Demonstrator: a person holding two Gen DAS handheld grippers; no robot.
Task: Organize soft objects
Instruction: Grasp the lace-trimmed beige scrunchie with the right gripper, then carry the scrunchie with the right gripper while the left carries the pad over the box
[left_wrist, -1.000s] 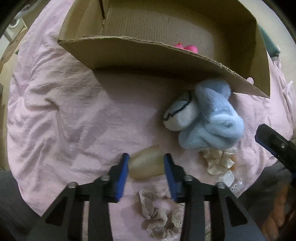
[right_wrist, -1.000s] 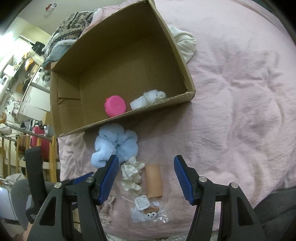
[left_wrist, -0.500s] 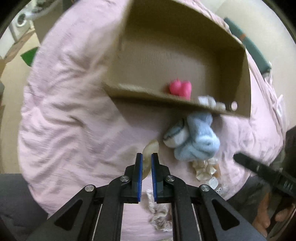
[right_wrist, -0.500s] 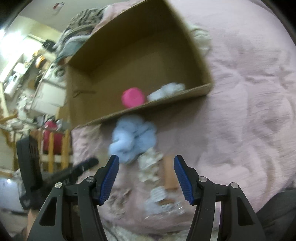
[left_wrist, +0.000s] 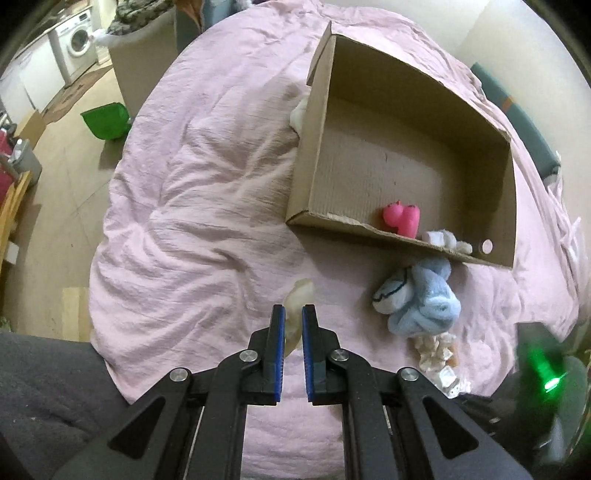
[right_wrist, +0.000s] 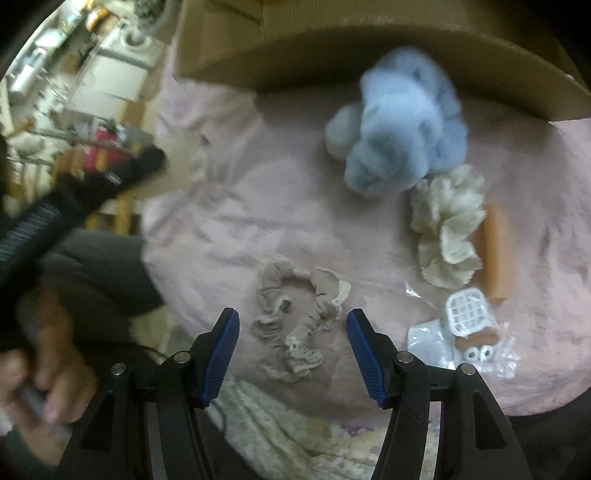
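My left gripper (left_wrist: 293, 314) is shut on a pale beige soft piece (left_wrist: 301, 291) and holds it above the pink bedspread (left_wrist: 207, 221). An open cardboard box (left_wrist: 317, 155) lies beyond it, with a pink toy (left_wrist: 402, 219) and a white fluffy piece (left_wrist: 445, 240) inside. A blue plush (left_wrist: 424, 302) rests against the box's near wall. My right gripper (right_wrist: 293, 321) stands open just over a beige lace scrunchie (right_wrist: 295, 325), its pads either side of it and apart from it. In the right wrist view the blue plush (right_wrist: 402, 125) is blurred.
A cream ruffled scrunchie (right_wrist: 448, 236), an orange cylinder (right_wrist: 496, 254) and a clear bag of small items (right_wrist: 469, 332) lie right of the lace scrunchie. A person's hand (right_wrist: 44, 350) holds the left tool. Beyond the bed's left edge are floor, a green bag (left_wrist: 107, 120) and a washing machine (left_wrist: 75, 46).
The left jaws closed on the pale beige piece and rose with it, so the box looks farther. The right gripper swung left and lower, from the orange cylinder to over the lace scrunchie.
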